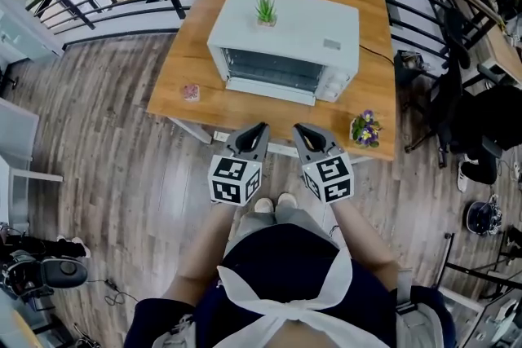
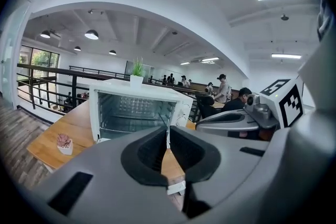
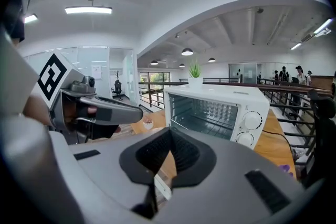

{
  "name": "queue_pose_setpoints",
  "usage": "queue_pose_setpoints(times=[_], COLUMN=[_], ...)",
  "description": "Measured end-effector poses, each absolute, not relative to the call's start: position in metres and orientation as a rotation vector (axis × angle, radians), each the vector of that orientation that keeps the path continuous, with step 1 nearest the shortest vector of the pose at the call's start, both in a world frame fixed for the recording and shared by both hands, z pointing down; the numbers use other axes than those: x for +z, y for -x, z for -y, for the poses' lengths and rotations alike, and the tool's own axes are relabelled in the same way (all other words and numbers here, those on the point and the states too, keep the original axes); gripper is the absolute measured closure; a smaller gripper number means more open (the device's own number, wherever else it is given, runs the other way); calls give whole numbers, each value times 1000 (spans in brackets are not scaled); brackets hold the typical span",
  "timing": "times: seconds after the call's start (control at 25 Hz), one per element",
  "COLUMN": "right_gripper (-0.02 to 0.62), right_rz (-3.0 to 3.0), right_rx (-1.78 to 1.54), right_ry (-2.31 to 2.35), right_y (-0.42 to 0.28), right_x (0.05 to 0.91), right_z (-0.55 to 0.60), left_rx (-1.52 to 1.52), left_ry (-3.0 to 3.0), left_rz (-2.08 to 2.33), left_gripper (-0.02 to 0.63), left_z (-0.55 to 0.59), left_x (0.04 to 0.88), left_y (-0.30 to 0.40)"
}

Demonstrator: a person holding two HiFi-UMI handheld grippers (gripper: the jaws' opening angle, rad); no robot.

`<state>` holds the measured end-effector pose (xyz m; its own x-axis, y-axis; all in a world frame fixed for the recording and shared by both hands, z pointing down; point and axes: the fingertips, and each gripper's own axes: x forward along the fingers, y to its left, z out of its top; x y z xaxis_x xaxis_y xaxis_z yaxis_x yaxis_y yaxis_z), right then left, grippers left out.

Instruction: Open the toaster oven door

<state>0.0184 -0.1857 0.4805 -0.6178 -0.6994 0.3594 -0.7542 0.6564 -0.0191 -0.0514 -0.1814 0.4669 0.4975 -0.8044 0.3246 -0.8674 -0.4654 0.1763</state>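
The white toaster oven (image 1: 285,33) stands on the wooden table (image 1: 175,90). Its door (image 1: 271,88) looks folded down at the front, and the wire rack inside shows in both gripper views. My left gripper (image 1: 259,129) and right gripper (image 1: 300,129) hover side by side in front of the table's near edge, apart from the oven. Both are shut with nothing between the pads. In the left gripper view the oven (image 2: 134,110) lies beyond the closed left gripper (image 2: 168,136). From the right gripper (image 3: 169,140) I see the oven (image 3: 220,107) with two knobs on its right.
A small green plant (image 1: 265,9) sits on top of the oven. A pink item in a little pot (image 1: 191,92) is at the table's left, a pot of purple flowers (image 1: 365,129) at its front right corner. Black railings and chairs surround the table. People sit far behind.
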Motion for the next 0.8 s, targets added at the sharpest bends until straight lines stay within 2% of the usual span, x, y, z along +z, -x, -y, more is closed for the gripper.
queue_pose_setpoints(times=[0.8], right_gripper=[592], right_rz=[2555], right_rx=[273], right_ry=[-1173], right_y=[-27], right_x=[476], right_z=[182], left_rx=[267], left_ry=[-2487], left_rz=[1341], left_gripper=[571], left_z=[186], left_x=[459], left_y=[27])
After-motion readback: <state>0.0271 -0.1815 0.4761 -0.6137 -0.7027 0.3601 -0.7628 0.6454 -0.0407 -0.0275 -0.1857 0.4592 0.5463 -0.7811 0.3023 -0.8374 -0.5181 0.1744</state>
